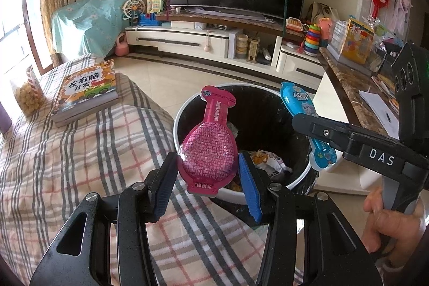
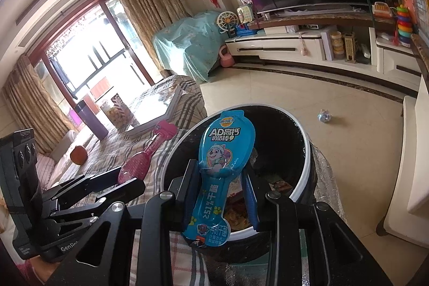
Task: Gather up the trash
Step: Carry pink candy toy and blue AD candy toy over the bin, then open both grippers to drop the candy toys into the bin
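My left gripper point(image 1: 207, 173) is shut on a pink bottle-shaped snack wrapper point(image 1: 211, 141) and holds it over the near rim of the round black trash bin with a white rim point(image 1: 300, 180). My right gripper point(image 2: 221, 189) is shut on a blue cheese-stick wrapper point(image 2: 222, 152) over the same bin point(image 2: 304, 178). The blue wrapper point(image 1: 300, 103) and right gripper also show at the right of the left wrist view. The pink wrapper point(image 2: 144, 160) and left gripper point(image 2: 126, 178) show in the right wrist view. Wrappers lie inside the bin.
A plaid-covered table point(image 1: 80, 165) left of the bin bears a children's book point(image 1: 88, 87), a snack jar point(image 1: 26, 93), an orange point(image 2: 78, 155) and a purple cup point(image 2: 89, 119). A crumpled scrap point(image 2: 325, 116) lies on the floor. A marble counter point(image 1: 348, 87) stands right; TV cabinet behind.
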